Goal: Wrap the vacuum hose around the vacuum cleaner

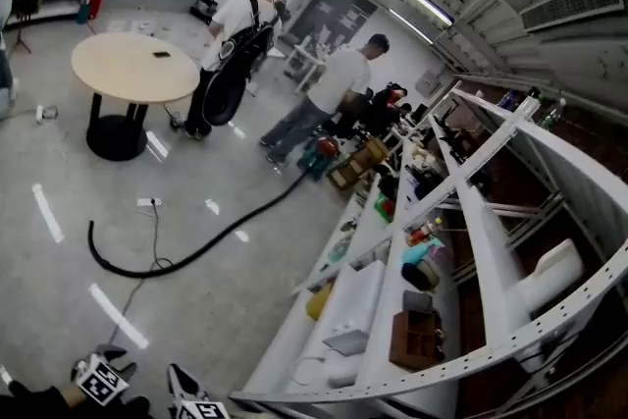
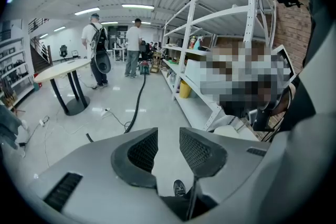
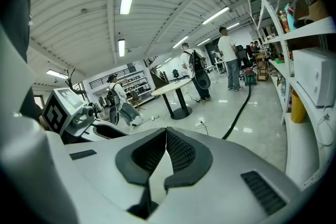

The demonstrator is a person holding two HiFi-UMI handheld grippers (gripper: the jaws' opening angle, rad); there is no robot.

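Note:
A long black vacuum hose (image 1: 201, 248) lies in a curve on the glossy floor. It runs to the vacuum cleaner (image 1: 321, 152) beside the shelving, near a standing person. The hose (image 2: 137, 102) and vacuum (image 2: 144, 67) appear far ahead in the left gripper view, and the hose (image 3: 239, 113) again in the right gripper view. My left gripper (image 1: 106, 370) is at the bottom left edge of the head view, its jaws (image 2: 168, 136) parted with only floor between them. My right gripper (image 1: 191, 399) sits next to it, jaws (image 3: 166, 131) shut on nothing. Both are far from the hose.
White shelving (image 1: 461, 201) with boxes and bottles runs along the right. A round table (image 1: 134, 66) on a black pedestal stands at the back left. Two people stand near the vacuum. A power strip (image 1: 147, 203) with a thin cable lies on the floor beside the hose.

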